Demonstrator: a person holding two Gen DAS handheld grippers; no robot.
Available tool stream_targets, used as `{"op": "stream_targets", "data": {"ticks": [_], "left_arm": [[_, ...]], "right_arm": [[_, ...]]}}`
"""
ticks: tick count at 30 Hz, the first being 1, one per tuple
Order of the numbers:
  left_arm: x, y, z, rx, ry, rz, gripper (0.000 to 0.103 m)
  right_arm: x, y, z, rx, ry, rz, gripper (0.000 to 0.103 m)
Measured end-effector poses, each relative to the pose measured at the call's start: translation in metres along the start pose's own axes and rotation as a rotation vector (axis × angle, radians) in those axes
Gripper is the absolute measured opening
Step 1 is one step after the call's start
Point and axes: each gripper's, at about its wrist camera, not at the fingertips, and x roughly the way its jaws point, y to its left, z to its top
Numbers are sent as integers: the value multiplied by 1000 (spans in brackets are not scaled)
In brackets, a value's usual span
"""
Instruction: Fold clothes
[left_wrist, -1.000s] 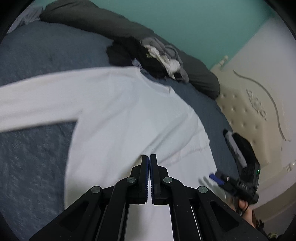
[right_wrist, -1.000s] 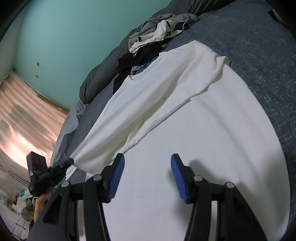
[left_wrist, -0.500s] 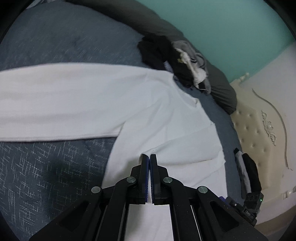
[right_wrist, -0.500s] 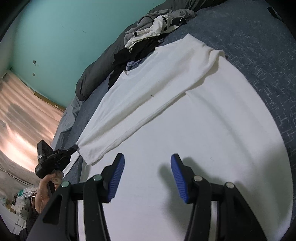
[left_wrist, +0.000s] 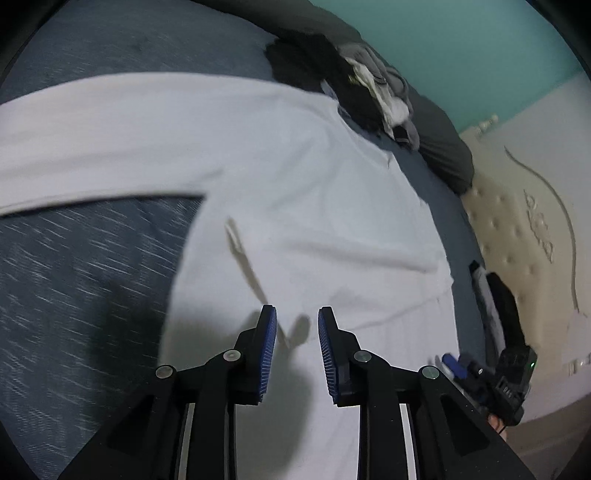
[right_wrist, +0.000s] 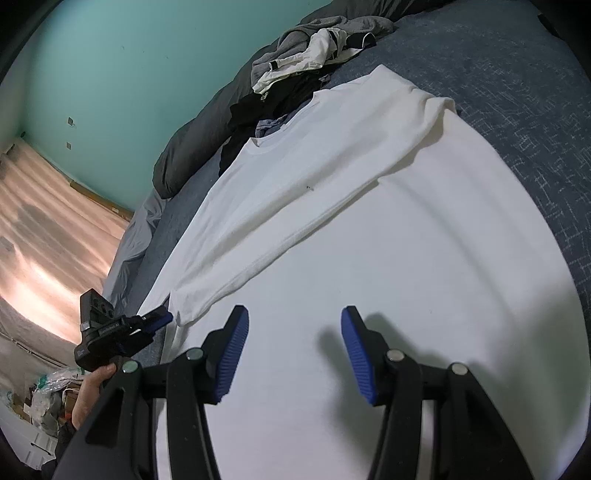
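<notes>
My left gripper (left_wrist: 297, 325) at bottom centre: jaws opening, nothing between them, just above the white long-sleeved cotton shirt (left_wrist: 295, 192). The shirt is spread flat over the blue-grey patterned bed (left_wrist: 74, 280), one sleeve folded across its body. My right gripper (right_wrist: 293, 332) is parted and empty over the shirt. Pile of dark and grey clothes (right_wrist: 306, 70) at upper centre.
</notes>
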Motion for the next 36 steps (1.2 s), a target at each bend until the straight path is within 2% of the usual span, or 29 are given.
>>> {"op": "stream_targets", "data": {"ticks": [4, 6, 11, 16, 25, 29, 31, 33, 36], "left_arm": [[11, 1, -3, 5, 25, -3, 23], [11, 2, -3, 8, 24, -9, 2], [-7, -6, -5, 38, 10, -43, 2], [-37, -10, -14, 27, 4, -122, 2], [-7, 15, -34, -3, 100, -32, 3], [-17, 10, -29, 26, 72, 15, 6], [-24, 13, -23, 13, 30, 26, 15], [-30, 19, -15, -11, -18, 35, 40], [-30, 25, -4, -22, -57, 55, 41]], "right_arm": [[0, 0, 0, 1, 1, 1, 53], [1, 0, 0, 1, 3, 2, 53], [2, 0, 2, 1, 2, 3, 53], [3, 4, 1, -6, 3, 6, 53], [5, 5, -2, -10, 8, 0, 53], [7, 2, -2, -4, 16, -8, 53], [8, 2, -2, -6, 19, -8, 53], [9, 2, -2, -9, 22, -7, 53], [9, 2, -4, -13, 29, -8, 53]]}}
